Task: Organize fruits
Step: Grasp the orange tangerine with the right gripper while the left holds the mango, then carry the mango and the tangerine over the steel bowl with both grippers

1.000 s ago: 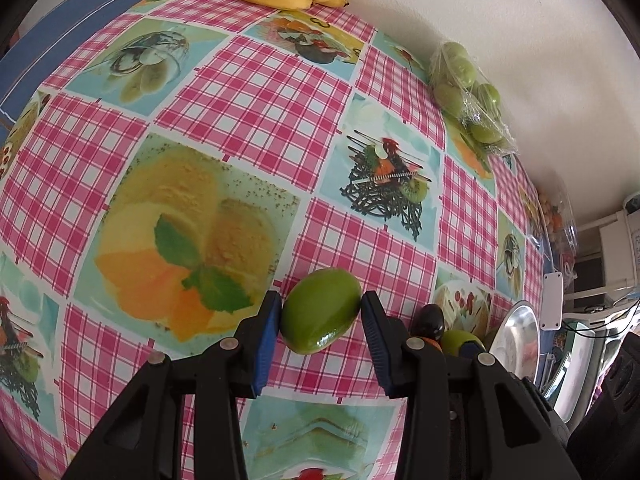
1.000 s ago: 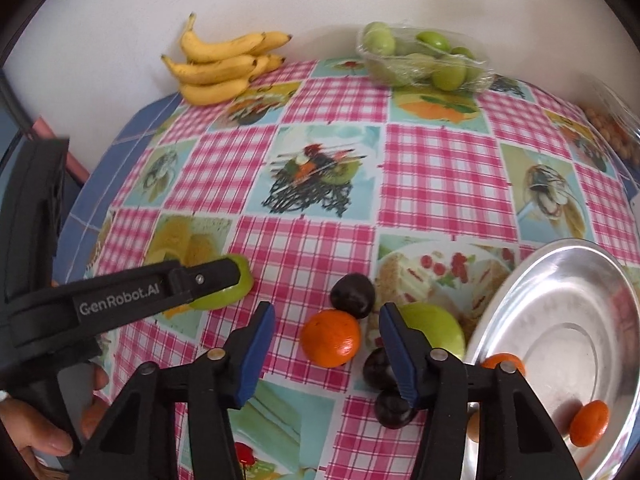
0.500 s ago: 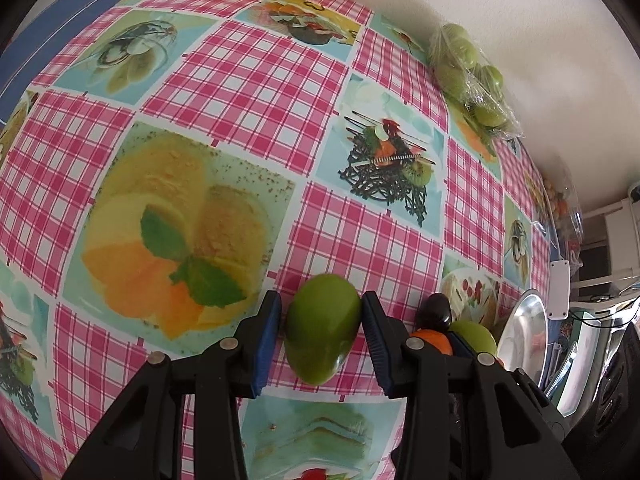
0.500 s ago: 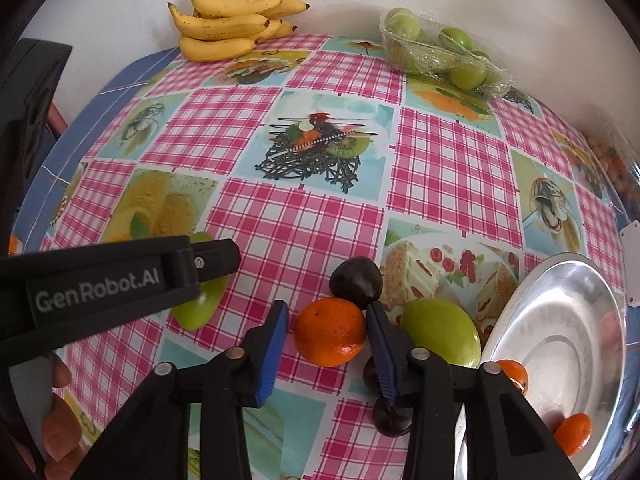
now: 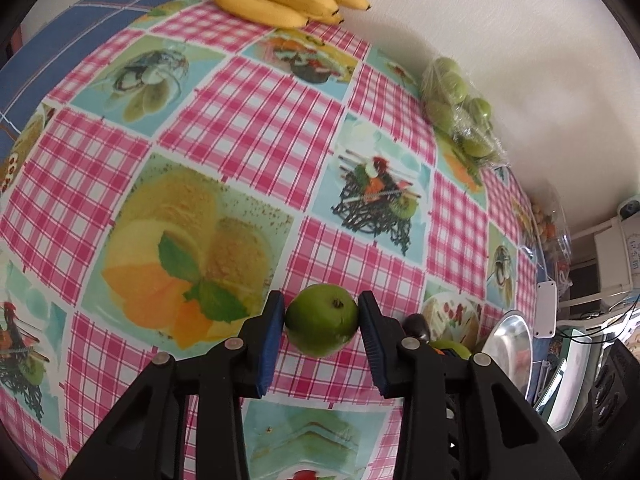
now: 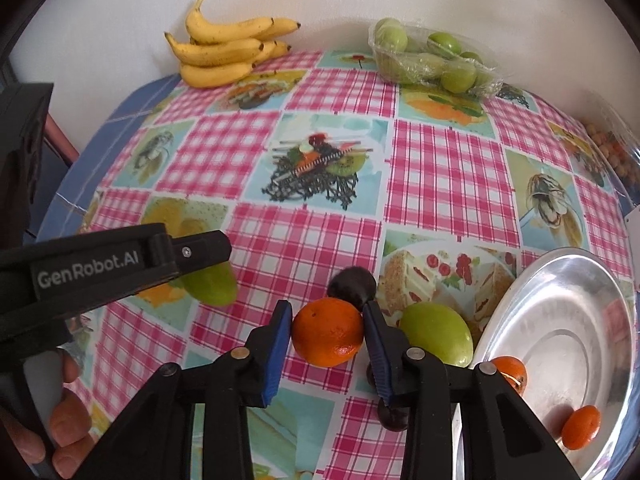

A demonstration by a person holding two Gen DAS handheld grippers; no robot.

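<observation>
1. Green fruit [image 5: 321, 326], smooth with its dark stem-end up, sits mid-tablecloth [image 5: 256, 120] with open room around; the left gripper [image 5: 322, 316] is closing on it.
2. Orange [image 6: 327, 332], crowded by a dark plum [image 6: 352, 282] and the metal plate [image 6: 560, 344], is pinched in the right gripper [image 6: 326, 336].

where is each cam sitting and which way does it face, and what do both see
Left wrist: on the left hand-held gripper, looking steeply down along its closing fingers at a green fruit on the checked tablecloth; only the fingers show.
Right wrist: on the right hand-held gripper, looking down at an orange between its pads; the left gripper and the person's fingers show.
Shared: bananas, bagged green fruit, metal plate.
</observation>
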